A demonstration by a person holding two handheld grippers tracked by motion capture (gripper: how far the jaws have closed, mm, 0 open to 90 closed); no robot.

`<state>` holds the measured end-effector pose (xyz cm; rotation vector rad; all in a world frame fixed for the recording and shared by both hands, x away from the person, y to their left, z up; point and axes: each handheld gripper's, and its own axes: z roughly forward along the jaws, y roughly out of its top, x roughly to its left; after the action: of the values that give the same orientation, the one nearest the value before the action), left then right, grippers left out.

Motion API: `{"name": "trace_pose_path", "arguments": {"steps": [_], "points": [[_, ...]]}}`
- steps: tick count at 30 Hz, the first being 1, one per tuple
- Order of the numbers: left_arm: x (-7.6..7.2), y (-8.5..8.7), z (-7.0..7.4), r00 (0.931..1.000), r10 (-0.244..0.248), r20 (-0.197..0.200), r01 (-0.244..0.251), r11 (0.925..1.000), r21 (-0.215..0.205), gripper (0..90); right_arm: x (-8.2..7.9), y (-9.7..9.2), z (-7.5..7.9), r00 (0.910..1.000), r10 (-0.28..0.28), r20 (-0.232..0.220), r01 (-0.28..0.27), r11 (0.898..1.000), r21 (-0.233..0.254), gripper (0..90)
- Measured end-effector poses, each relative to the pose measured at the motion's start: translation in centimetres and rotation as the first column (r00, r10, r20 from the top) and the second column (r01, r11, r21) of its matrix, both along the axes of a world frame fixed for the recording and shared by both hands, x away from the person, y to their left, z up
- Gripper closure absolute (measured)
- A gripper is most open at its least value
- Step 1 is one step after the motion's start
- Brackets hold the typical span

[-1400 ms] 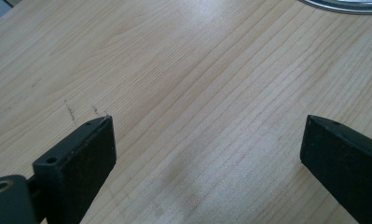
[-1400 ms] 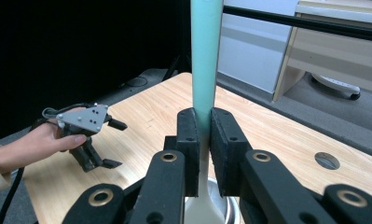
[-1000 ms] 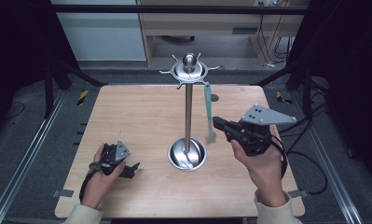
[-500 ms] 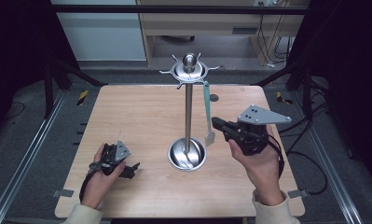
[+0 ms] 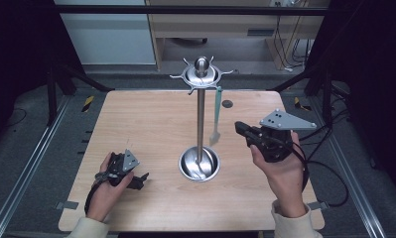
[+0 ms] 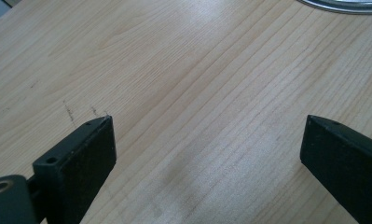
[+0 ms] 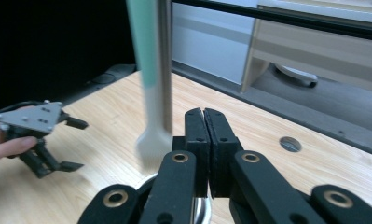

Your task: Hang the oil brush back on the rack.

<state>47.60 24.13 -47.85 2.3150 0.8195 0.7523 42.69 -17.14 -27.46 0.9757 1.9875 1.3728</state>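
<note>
- Right gripper (image 5: 241, 130) is clamped shut on nothing, close beside the green-handled spatula (image 5: 217, 113) hanging from the utensil stand (image 5: 201, 124) — a nudge could swing it off its hook.
- Left gripper (image 5: 138, 179), jaws apart, rests idle on the table (image 5: 136, 119) — it can't steady the stand if bumped.

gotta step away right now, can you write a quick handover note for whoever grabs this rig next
Left gripper: open, empty, resting low on the table at its near left.
Right gripper: shut, empty, raised beside the spatula, not touching it.
Things: metal stand at mid table, round base; green-handled spatula hanging from a hook on its top ring.
Done: spatula is on the stand.
Left: probably draw the right gripper clear; check the spatula hangs steady.
</note>
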Motion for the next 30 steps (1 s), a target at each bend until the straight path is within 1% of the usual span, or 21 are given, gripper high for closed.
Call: {"name": "trace_pose_path", "arguments": {"steps": [3,6,10,13,14,15,16,20,22,25,28,29,30], "points": [[0.0,0.0,0.0,1.0000,0.001,0.000,-0.001,1.0000,-0.001,3.1,0.1,-0.1,-0.1,0.9999,-0.016,-0.004,0.016,1.000,-0.002,85.8],[0.0,0.0,0.0,1.0000,0.001,-0.001,-0.001,1.0000,-0.002,3.1,0.3,-0.4,-0.2,0.9994,-0.033,-0.006,0.033,0.999,-0.009,81.5],[0.0,0.0,0.0,1.0000,0.003,0.001,-0.003,1.0000,-0.005,3.1,0.5,-0.6,-0.3,0.9985,-0.054,-0.010,0.054,0.999,-0.005,74.9],[0.0,0.0,0.0,1.0000,0.003,0.002,-0.003,1.0000,-0.004,3.1,0.7,-0.7,-0.4,0.9974,-0.071,-0.010,0.071,0.997,-0.015,65.8],[0.0,0.0,0.0,1.0000,0.003,0.004,-0.003,1.0000,-0.004,3.1,0.8,-0.8,-0.6,0.9955,-0.095,-0.009,0.095,0.995,-0.012,60.0],[0.0,0.0,0.0,1.0000,0.003,0.004,-0.003,1.0000,-0.004,3.1,0.8,-0.8,-0.6,0.9955,-0.095,-0.009,0.095,0.995,-0.012,60.0],[0.0,0.0,0.0,1.0000,0.003,0.005,-0.003,1.0000,-0.005,3.1,0.9,-0.9,-0.6,0.9951,-0.099,-0.011,0.098,0.995,-0.011,57.2],[0.0,0.0,0.0,1.0000,0.003,0.004,-0.003,1.0000,-0.004,3.1,1.5,-1.1,-1.0,0.9924,-0.121,-0.020,0.121,0.992,-0.029,41.4],[0.0,0.0,0.0,1.0000,0.002,0.004,-0.002,1.0000,-0.004,3.1,1.7,-1.2,-1.2,0.9905,-0.135,-0.025,0.135,0.990,-0.033,35.3],[0.0,0.0,0.1,1.0000,0.004,0.004,-0.004,1.0000,-0.003,3.1,2.2,-1.4,-1.5,0.9852,-0.170,-0.024,0.169,0.985,-0.045,27.3],[0.0,0.0,0.1,1.0000,0.005,0.004,-0.005,1.0000,-0.003,3.1,2.5,-1.7,-1.8,0.9806,-0.196,-0.005,0.195,0.979,-0.066,19.1],[0.0,0.0,0.1,1.0000,0.004,0.003,-0.004,1.0000,-0.003,3.1,2.7,-1.9,-2.0,0.9759,-0.218,0.007,0.218,0.972,-0.088,14.4],[0.0,0.0,0.1,1.0000,0.004,0.003,-0.004,1.0000,-0.005,3.1,2.7,-1.9,-2.0,0.9759,-0.218,0.007,0.218,0.972,-0.088,14.4]]}}
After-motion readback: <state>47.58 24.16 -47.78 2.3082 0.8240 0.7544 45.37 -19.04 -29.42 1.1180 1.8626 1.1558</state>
